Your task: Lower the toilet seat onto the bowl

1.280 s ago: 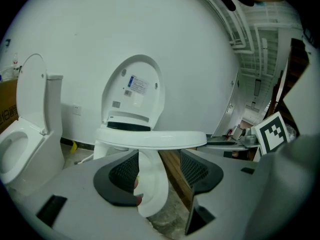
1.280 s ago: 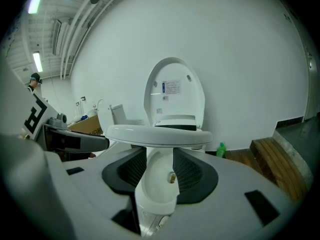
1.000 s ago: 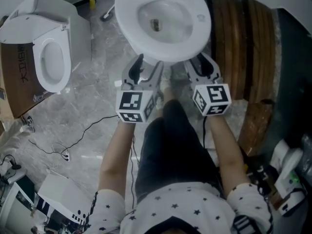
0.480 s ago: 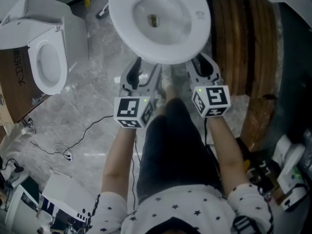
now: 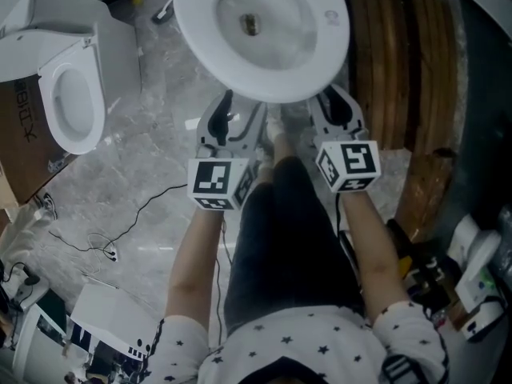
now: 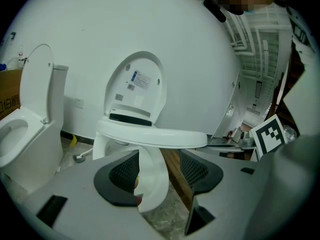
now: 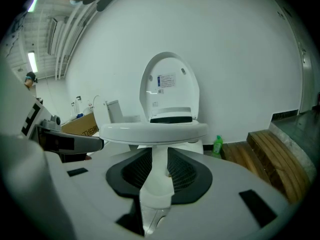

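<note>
The white toilet seat (image 5: 322, 61) lies flat on the bowl, and the lid (image 7: 169, 86) stands upright behind it. Both grippers hang just below the bowl's front rim and touch nothing. My left gripper (image 5: 242, 112) is open; in the left gripper view the seat (image 6: 150, 134) and pedestal show beyond the left gripper (image 6: 157, 170). My right gripper (image 5: 336, 106) has just been closing its jaws, with nothing between them. In the right gripper view a narrow gap remains at the right gripper (image 7: 160, 173), with the seat (image 7: 152, 131) ahead and above.
A second toilet (image 5: 72, 78) with its lid up stands at the left beside a cardboard box (image 5: 18, 130). Wooden planks (image 5: 400, 70) lie to the right of the bowl. A thin cable (image 5: 136, 214) runs over the marble floor. A green bottle (image 7: 217, 145) stands by the wall.
The head view has shifted a little, so the second toilet sits further left. Both grippers stay under the bowl's front rim, and the seat has not moved.
</note>
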`<move>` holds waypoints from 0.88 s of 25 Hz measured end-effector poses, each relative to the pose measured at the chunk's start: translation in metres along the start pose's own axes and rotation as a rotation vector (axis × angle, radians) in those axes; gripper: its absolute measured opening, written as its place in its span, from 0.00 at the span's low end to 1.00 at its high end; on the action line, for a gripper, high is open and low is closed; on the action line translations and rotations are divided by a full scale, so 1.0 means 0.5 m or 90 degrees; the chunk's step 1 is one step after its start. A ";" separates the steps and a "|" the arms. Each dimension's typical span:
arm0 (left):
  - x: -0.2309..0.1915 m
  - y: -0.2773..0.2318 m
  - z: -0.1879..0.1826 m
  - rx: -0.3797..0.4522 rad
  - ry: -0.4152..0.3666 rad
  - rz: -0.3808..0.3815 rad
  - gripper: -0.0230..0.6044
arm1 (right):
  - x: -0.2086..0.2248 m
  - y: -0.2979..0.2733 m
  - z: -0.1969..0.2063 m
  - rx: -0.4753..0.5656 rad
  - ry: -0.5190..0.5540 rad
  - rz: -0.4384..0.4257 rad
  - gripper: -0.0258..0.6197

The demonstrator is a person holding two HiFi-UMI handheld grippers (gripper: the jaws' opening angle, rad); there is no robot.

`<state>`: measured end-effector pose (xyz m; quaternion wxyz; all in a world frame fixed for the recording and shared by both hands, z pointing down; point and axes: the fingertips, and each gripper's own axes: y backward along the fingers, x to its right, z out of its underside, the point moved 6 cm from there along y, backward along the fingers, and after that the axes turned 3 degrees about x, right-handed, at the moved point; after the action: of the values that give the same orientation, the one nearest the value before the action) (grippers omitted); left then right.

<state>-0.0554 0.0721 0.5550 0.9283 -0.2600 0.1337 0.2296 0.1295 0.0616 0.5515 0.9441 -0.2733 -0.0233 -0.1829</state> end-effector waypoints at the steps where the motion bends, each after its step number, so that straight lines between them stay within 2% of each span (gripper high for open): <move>1: 0.000 0.000 0.003 -0.001 0.002 -0.001 0.45 | 0.000 0.002 0.003 0.000 0.000 0.000 0.20; 22: -0.017 -0.013 0.070 -0.020 0.015 -0.031 0.45 | 0.022 -0.006 0.078 -0.020 -0.009 -0.005 0.20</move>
<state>-0.0552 0.0833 0.5899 0.9277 -0.2804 0.1350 0.2061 0.1407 0.0760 0.5878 0.9388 -0.2889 -0.0281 -0.1852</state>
